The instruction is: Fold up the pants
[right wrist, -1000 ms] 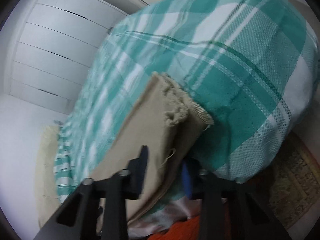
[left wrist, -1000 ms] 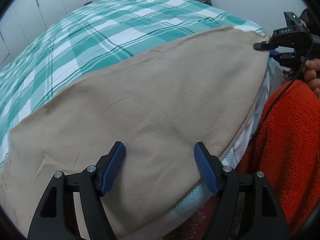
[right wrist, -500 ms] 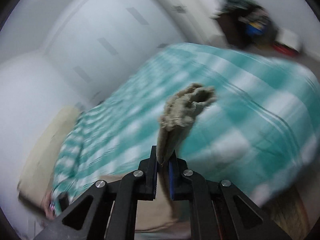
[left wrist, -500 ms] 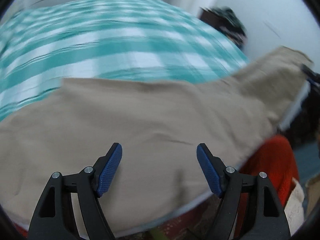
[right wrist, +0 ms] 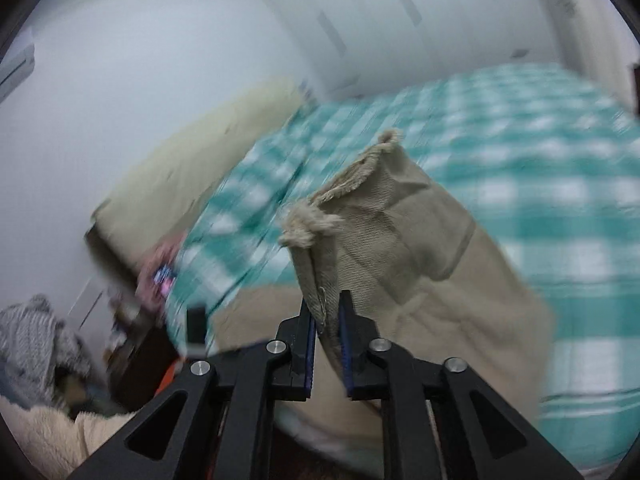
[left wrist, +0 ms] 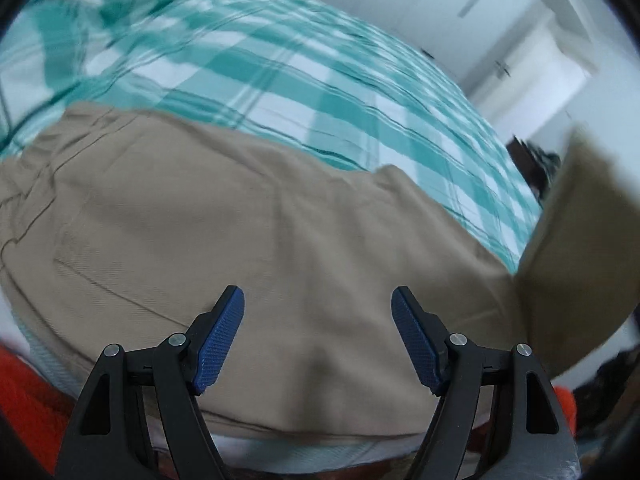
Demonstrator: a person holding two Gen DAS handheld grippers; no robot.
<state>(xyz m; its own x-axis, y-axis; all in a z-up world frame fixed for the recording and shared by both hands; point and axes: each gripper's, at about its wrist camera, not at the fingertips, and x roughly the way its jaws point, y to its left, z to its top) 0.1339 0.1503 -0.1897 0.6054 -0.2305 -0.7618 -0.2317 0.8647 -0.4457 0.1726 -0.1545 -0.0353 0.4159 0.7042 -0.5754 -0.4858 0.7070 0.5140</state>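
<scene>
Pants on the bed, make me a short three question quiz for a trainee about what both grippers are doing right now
1. True or false: the left gripper is shut on the pants.
2. Which gripper holds the frayed hem lifted off the bedspread? A) left B) right C) neither
3. Fill in: the pants are ____ in colour.

Key
1. False. Its jaws stand wide open over the cloth, gripping nothing.
2. B. The right gripper is shut on the cloth just below the hem.
3. Tan (beige).
</scene>
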